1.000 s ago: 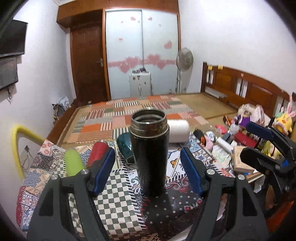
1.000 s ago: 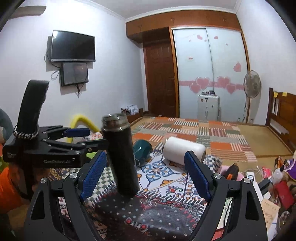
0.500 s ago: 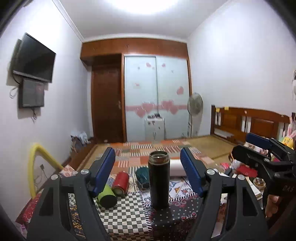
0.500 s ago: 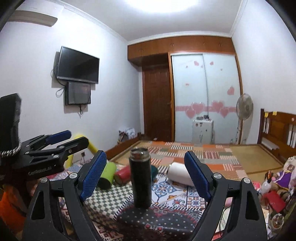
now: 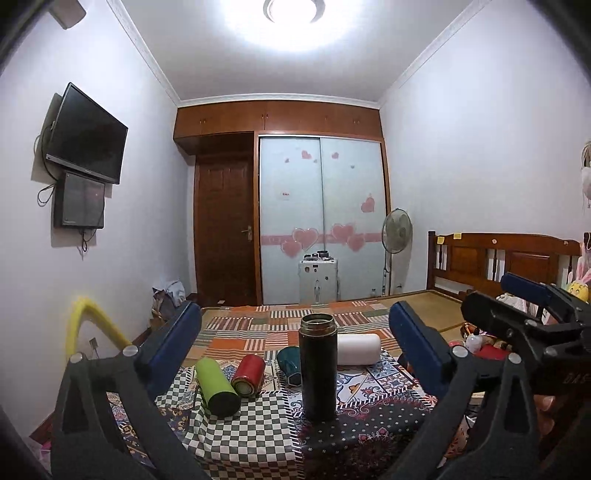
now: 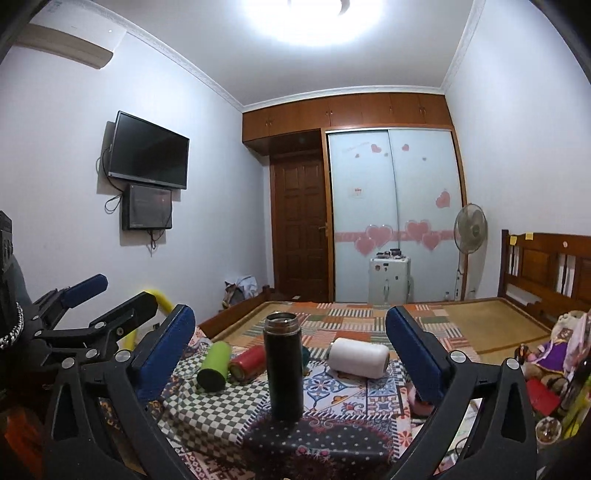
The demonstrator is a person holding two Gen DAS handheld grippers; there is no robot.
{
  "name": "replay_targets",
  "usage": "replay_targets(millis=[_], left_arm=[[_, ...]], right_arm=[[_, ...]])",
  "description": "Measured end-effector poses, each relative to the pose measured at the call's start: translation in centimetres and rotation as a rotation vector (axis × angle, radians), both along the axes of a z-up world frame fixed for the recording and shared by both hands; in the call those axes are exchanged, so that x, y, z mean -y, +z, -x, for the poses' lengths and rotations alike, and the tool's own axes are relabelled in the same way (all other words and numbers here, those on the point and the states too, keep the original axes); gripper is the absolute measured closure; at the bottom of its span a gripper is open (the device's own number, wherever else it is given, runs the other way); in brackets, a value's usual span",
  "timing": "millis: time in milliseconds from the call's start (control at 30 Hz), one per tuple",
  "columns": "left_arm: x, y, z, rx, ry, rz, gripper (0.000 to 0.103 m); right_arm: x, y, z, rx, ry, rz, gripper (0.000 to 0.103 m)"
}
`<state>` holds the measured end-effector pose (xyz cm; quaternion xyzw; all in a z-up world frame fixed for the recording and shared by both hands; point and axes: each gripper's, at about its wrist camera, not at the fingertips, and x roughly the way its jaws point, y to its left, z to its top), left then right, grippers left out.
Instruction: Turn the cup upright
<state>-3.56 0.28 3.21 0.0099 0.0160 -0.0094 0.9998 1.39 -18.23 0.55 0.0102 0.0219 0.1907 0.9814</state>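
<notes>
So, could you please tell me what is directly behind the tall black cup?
A teal cup lies on its side just behind the upright black cup, which covers its right part. A white cup lies farther back, its left end hidden.

no readable text, labels or numbers

Glaring ceiling lamp [image 5: 291, 14], fisheye-warped edges

Five cups are counted on the patchwork cloth [image 5: 258, 417]: one black cup [image 5: 318, 367] standing upright, and four lying on their sides, namely one green cup [image 5: 216, 386], one red cup [image 5: 249, 375], one teal cup [image 5: 289, 365] and one white cup [image 5: 358, 343].
</notes>
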Motion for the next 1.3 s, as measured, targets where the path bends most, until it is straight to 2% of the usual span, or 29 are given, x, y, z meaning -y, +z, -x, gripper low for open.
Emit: replay_targets(millis=[1300], left_arm=[[0.1,-0.8,-0.7,-0.040,0.001,0.011,0.000]], right_arm=[[0.3,-0.4,0.7,-0.013,-0.011,0.000,0.000]])
